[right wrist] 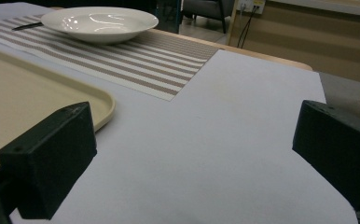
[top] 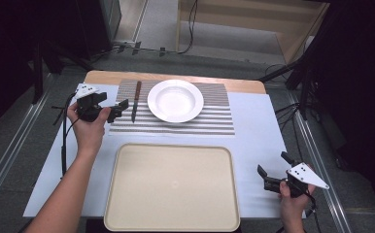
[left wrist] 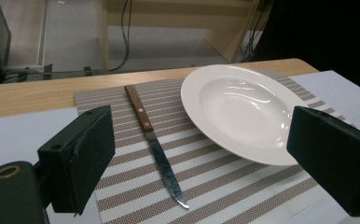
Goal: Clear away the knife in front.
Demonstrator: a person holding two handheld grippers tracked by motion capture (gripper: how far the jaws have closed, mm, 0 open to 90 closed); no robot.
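The left gripper (top: 122, 108) sits at the left of the high view, its jaws standing apart with nothing between them, aimed at the knife (top: 135, 99) that lies just beyond its tips. In the left gripper view the knife (left wrist: 155, 142) runs up the middle of the frame between the two black jaws, wooden handle toward the top, serrated blade toward the bottom, flat on the striped placemat (left wrist: 215, 186). No pad touches it yet, so I judge the work to be at its very start: the approach is under way, while the grip, the lift and wherever the knife is to go are all left to do.

The right gripper (top: 271, 171) rests at the lower right of the high view, jaws also apart and empty, well away from the knife; in its own view it looks across bare white table covering (right wrist: 243, 140).

A white plate (top: 175, 100) stands on the placemat just right of the knife, near it but apart. Its rim (left wrist: 201, 126) could crowd the far jaw as the gripper closes in. A beige tray (top: 171, 187) fills the lower middle of the high view and holds nothing; it looks a likely place to set things. Nothing lies between the left gripper and the knife.
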